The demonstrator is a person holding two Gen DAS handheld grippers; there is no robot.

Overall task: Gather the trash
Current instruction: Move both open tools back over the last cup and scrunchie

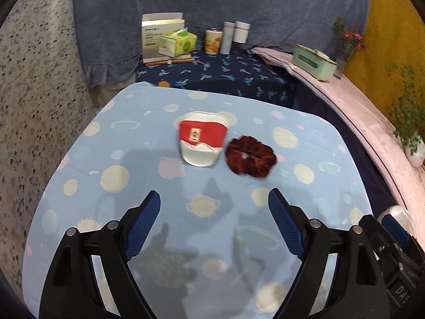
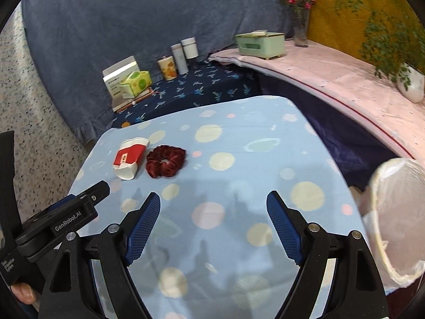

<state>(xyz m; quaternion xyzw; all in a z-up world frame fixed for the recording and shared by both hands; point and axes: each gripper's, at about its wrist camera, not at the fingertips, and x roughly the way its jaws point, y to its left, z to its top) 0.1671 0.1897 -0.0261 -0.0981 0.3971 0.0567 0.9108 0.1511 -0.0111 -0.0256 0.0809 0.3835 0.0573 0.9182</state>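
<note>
Red-and-white paper cup [image 1: 202, 140] lain on its side on blue tablecloth [image 1: 132, 175], touching dark red scrunchie [image 1: 250, 156] | left gripper [image 1: 214, 202] spread, empty | right gripper [image 2: 213, 202] spread, empty | lined bin [image 2: 398, 220] seen at table's right.

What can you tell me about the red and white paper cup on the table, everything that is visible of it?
The paper cup looks like thin card, white with a broad red band bearing a small label. It lies on its side on the blue spotted tablecloth, crumpled and flattened, with its open mouth towards the far end of the table. A dark red velvet scrunchie lies right beside it, about touching. Neither gripper touches it; both are open and short of it.
</note>
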